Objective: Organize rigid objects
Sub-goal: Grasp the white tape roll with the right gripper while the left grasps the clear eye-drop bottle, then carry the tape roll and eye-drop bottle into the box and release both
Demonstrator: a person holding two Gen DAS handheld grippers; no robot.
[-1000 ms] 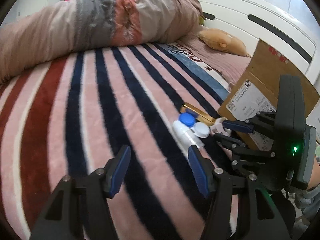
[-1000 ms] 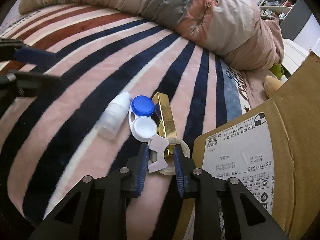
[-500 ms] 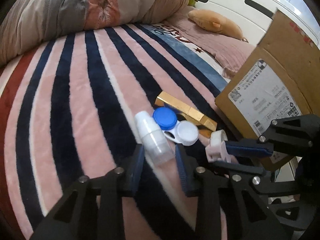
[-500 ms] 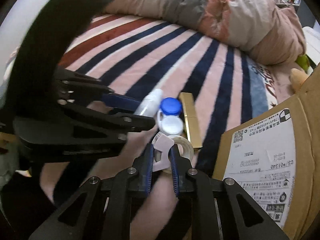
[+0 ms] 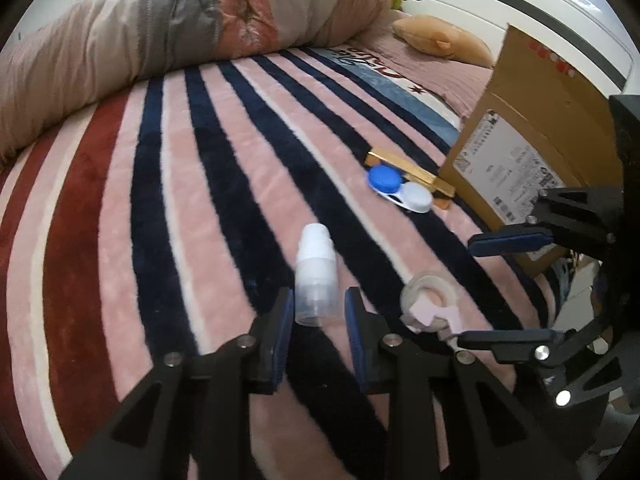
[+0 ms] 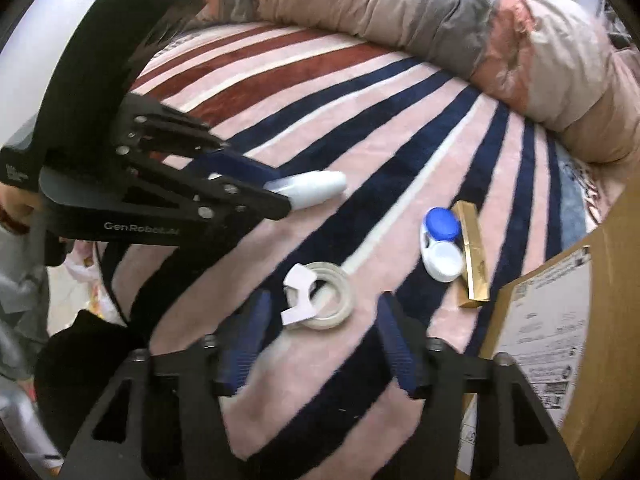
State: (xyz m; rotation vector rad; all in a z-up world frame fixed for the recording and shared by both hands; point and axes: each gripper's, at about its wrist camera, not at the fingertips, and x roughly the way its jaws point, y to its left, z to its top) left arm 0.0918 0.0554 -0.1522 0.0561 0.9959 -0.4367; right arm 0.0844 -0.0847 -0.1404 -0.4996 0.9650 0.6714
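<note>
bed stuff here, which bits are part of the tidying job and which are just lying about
Part of the job:
- white bottle, gripped in the left tool
- tape roll, lying between the open fingers of the right tool
- contact lens case
- gold box
- cardboard box, likely the container

Just lying about:
- duvet
- plush toy
- striped blanket

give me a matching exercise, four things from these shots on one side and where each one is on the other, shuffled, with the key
Things:
1. bottle
2. tape roll
3. lens case
4. gold box

Places:
A. on the blanket between the open right gripper's fingers
B. against the cardboard box
C. between the left gripper's fingers
D. beside the gold box, on the side away from the cardboard

Pairs: 1-C, 2-A, 3-D, 4-B
</note>
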